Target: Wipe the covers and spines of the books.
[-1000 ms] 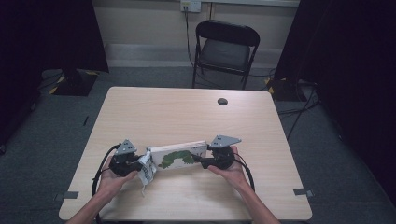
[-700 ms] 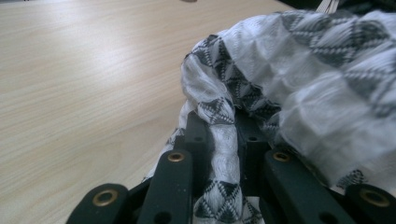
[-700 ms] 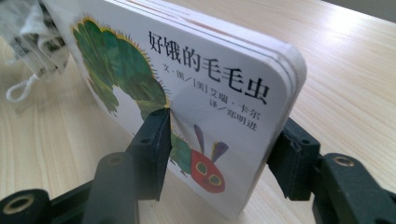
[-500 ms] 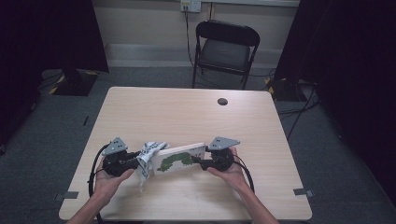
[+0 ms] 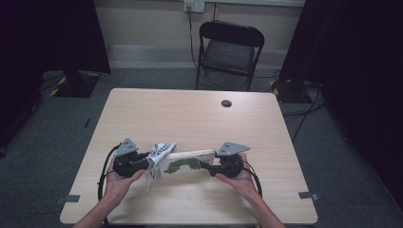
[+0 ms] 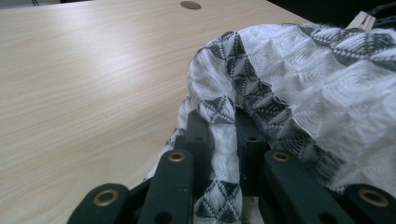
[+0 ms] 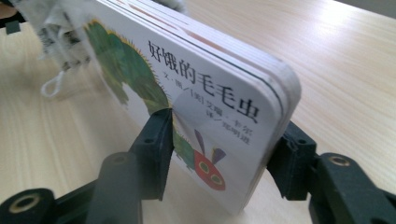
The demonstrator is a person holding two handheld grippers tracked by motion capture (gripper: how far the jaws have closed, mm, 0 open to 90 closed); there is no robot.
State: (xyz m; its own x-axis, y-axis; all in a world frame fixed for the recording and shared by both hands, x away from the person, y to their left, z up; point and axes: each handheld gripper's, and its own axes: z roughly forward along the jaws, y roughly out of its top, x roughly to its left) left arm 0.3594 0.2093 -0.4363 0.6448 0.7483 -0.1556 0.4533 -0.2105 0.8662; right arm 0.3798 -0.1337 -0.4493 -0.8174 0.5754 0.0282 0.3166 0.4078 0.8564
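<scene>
Left hand (image 5: 118, 183): comes in from the bottom edge of the high view and holds the left hand-held gripper at the near left part of the desk.
Left hand-held gripper (image 5: 142, 164): lies low over the desk and points toward the right; its jaws are drawn narrow and pinch a fold of the cloth, as the left gripper view (image 6: 219, 140) shows from close up.
Cloth (image 5: 158, 156): white with a grey and black triangle pattern, bunched up; one part stands up between the gripper and the left end of the book, another part hangs down toward the near edge of the desk. In the left gripper view (image 6: 299, 79) it rises over the jaws in a thick fold.
Book (image 5: 187, 162): a thick board book with a green caterpillar on its cover, between the two grippers, tilted with its cover facing the person. Its left end touches the cloth. In the right gripper view (image 7: 201, 107) black printed characters and the caterpillar's red head show on the cover.
Right hand-held gripper (image 5: 205, 166): points left at the right end of the book; its jaws have just been closing and stand on either side of the book's corner (image 7: 219, 154), the left jaw against the cover, the right jaw at the back.
Right hand (image 5: 237, 178): grips that gripper from below and right.
Desk (image 5: 190, 114): light wood; a small dark round spot (image 5: 226, 103) lies at the far right, well apart from the work.
Chair (image 5: 228, 47): black, stands behind the far edge of the desk.
</scene>
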